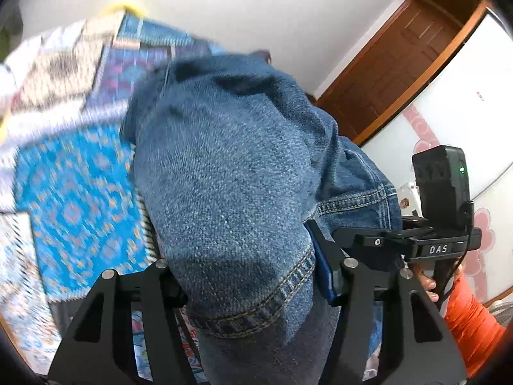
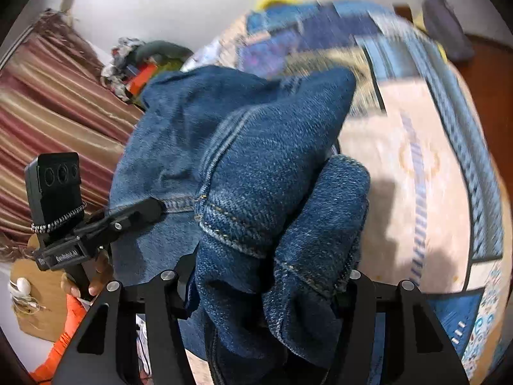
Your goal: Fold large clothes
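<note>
Nearest both lenses is the denim garment (image 1: 231, 173), a heavy blue piece that fills the middle of each wrist view and hangs bunched from the two claws, lifted above the patterned bedspread (image 1: 70, 173) and, as far as the blurred frames show, not lying flat on it. The left gripper (image 1: 253, 288) has a stitched hem wedged between its jaws, which stand fairly wide around the thick cloth and appear to be holding it; the right gripper (image 2: 263, 288) likewise has a wad of seamed denim (image 2: 275, 199) packed between its jaws, so it too reads as clamped on cloth, not empty. The other hand's gripper shows at the edge of each view, low on the right in the left view and low on the left in the right view (image 2: 96, 227), so the two grips sit side by side and near each other, with the cloth's bulk stretching forward and away from both toward the bed. The coming fold likely turns on that: the garment's long axis runs outward from the claws, neither hand clearly nearer.
</note>
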Motion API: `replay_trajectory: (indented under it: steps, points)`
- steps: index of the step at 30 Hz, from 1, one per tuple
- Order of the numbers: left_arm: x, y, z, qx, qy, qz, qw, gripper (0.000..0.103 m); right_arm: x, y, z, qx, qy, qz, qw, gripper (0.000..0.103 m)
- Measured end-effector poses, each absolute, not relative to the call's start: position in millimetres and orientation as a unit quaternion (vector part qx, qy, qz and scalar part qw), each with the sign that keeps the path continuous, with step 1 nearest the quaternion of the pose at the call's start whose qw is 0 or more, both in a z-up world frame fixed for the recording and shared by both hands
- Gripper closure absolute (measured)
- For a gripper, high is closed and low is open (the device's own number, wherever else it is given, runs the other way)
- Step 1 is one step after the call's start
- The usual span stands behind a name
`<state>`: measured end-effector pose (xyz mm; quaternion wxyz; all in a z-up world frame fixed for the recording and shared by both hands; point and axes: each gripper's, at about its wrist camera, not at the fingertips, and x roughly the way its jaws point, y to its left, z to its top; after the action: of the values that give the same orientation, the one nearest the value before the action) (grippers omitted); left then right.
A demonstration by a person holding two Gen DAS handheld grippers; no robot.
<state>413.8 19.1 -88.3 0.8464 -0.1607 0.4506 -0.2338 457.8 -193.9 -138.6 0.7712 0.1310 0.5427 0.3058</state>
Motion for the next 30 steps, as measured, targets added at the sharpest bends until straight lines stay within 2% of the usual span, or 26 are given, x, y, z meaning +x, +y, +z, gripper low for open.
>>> replay_trajectory:
  steps: [5, 13, 20, 30]
  points:
    - [396.4, 46.9, -59.0, -0.174, 0.427, -0.231, 0.857, 0.047, 455.7, -180.0, -88.0, 0.138, 0.499, 0.322, 0.793, 0.050]
    - [369.5, 111.5, -52.9, -0.190, 0.410, -0.197, 0.870, 0.048, 442.3, -124.4, -63.0, 0.096, 0.481, 0.349, 0.799, 0.051]
    - [350.7, 168.2, -81.8, -0.207, 0.431, -0.148, 0.866, 0.048, 450.6, -63.7, -99.3, 0.099, 0.511, 0.380, 0.764, 0.051]
    - [362.0, 243.9, -186.1, -0.254, 0.491, -0.079, 0.830, 0.048, 475.7, 30.4, -188.2, 0.014, 0.554, 0.380, 0.740, 0.051]
